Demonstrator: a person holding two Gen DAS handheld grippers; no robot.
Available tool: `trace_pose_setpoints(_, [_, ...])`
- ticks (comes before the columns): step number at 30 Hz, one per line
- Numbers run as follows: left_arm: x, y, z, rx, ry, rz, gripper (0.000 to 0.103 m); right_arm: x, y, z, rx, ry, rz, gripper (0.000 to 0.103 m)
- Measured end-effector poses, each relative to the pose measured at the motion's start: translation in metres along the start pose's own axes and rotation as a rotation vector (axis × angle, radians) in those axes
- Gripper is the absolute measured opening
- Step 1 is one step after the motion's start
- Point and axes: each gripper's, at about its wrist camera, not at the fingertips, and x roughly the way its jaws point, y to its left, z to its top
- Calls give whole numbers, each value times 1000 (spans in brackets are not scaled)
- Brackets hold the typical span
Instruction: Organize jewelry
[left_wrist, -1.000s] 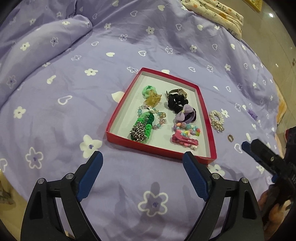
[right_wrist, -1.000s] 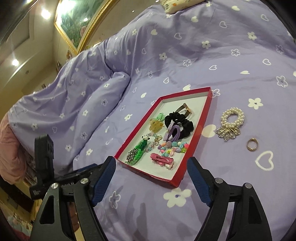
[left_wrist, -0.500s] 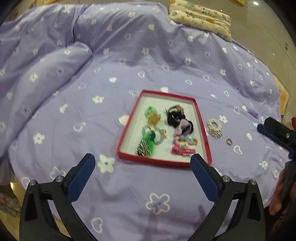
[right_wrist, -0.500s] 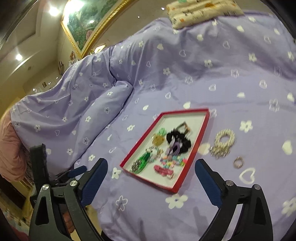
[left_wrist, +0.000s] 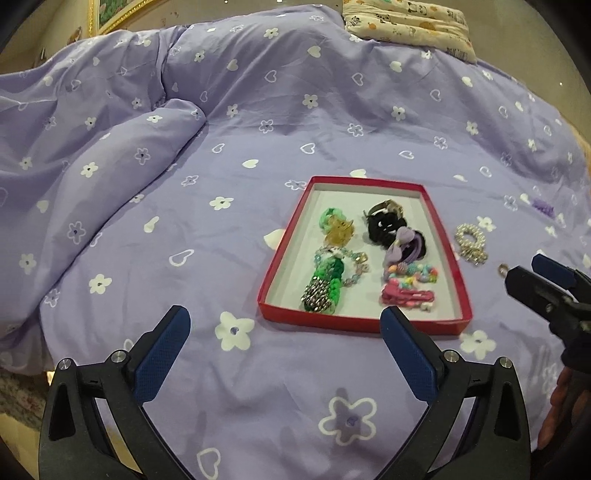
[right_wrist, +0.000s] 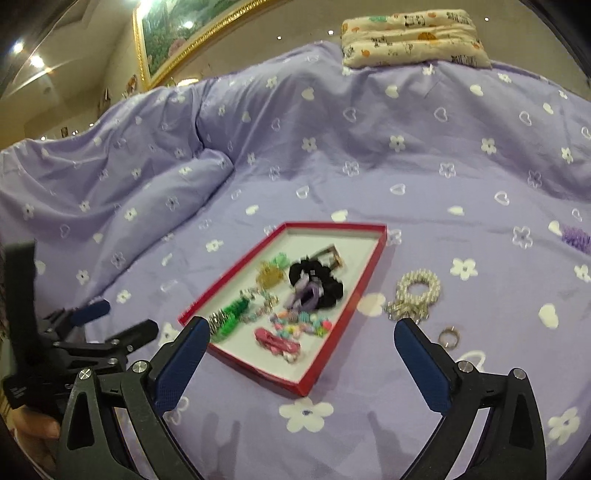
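Note:
A red tray (left_wrist: 280, 258) (right_wrist: 369, 273) lies on the purple bedspread and holds several hair clips, scrunchies and bead bracelets. A pearl bracelet (left_wrist: 470, 243) (right_wrist: 417, 293) lies on the spread just right of the tray. A small ring (right_wrist: 448, 336) (left_wrist: 502, 269) lies nearer me beside it. A purple scrunchie (left_wrist: 543, 208) (right_wrist: 576, 238) lies far right. My left gripper (left_wrist: 284, 339) is open and empty, short of the tray's near edge. My right gripper (right_wrist: 301, 350) is open and empty, above the tray's near right corner.
A folded duvet ridge (left_wrist: 110, 158) rises at the left. A patterned pillow (left_wrist: 406, 18) (right_wrist: 413, 35) lies at the far edge of the bed. A gold-framed picture (right_wrist: 177, 33) hangs on the wall behind.
Both grippers have drawn back and lifted away from the tray, so it looks smaller and more of the bed shows. Both stay open. Nothing on the bed has moved.

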Motion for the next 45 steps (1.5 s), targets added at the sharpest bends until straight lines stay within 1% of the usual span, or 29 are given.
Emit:
trace_pose_setpoints(3, [1,-1,-8,-4,-5,25,103,6,-3,-10,13,18,0,101])
trace_pose_setpoints(9, [2,-3,-15,-18,-2,21,103,11,-1,-18,6,32,-6,101])
trace_pose_setpoints(18, [1,-3,-17,-24,-8,17,103,17,1,-25,-1,49,-21,101])
trace_pose_setpoints(29, [1,-1,-18,-48,9,17,103,18,9,-25,-23,61,-15,101])
trace_pose_setpoints(45, [-2,-1,-20,-53,0,21,103,12,14,-23,-38,53,-12,101])
